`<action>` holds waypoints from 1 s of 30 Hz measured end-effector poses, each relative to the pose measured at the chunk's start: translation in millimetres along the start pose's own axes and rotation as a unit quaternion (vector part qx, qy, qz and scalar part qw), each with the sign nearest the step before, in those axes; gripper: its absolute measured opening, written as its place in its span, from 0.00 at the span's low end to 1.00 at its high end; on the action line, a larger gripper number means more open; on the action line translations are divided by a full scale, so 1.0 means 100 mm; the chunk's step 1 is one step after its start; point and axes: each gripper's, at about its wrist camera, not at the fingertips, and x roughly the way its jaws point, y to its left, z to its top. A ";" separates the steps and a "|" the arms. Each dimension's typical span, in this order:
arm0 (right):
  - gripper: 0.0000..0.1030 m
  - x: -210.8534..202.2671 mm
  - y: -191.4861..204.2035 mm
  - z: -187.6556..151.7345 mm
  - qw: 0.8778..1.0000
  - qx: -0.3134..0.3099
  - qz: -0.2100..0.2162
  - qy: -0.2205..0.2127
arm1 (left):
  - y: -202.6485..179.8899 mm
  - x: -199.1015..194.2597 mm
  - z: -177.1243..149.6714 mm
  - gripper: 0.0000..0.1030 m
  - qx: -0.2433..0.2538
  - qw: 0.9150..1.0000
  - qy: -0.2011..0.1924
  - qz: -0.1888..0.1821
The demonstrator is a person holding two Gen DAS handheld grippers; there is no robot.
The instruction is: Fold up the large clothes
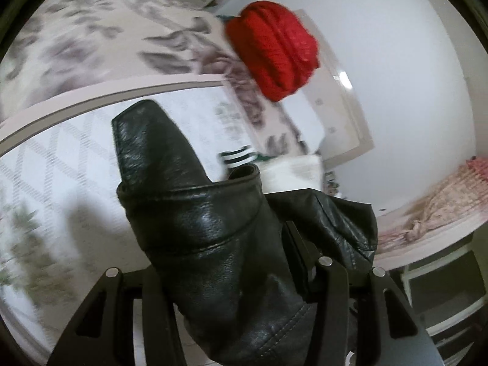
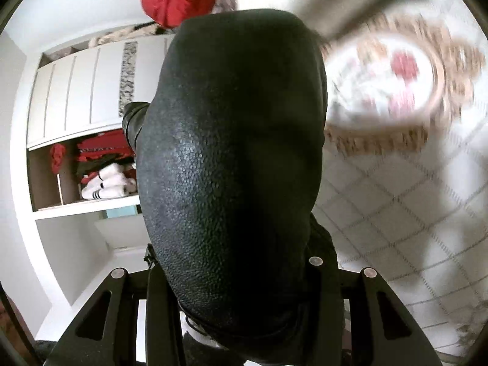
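Gripping black leather jacket [image 1: 207, 228] aloft above patterned bed [image 1: 61, 158], jaws of left gripper [image 1: 231, 277] and right gripper [image 2: 235, 274] clenching thick folds; probably handling heavy, supple, slippery, needing seam holds.

Bed cover [image 1: 91, 48] motion-blurred; right fingers' tips [image 2: 158, 280] hidden behind black leather garment [image 2: 231, 152].

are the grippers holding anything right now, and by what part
Both are shut on a black leather jacket. The left gripper pinches it at a seamed edge band; which part the right gripper holds cannot be told, as the leather fills its view.
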 end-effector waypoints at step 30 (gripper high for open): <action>0.83 -0.79 0.10 3.85 0.979 -0.052 -0.195 -0.001 | -1.02 2.97 0.69 0.54 0.101 0.994 0.044 0.030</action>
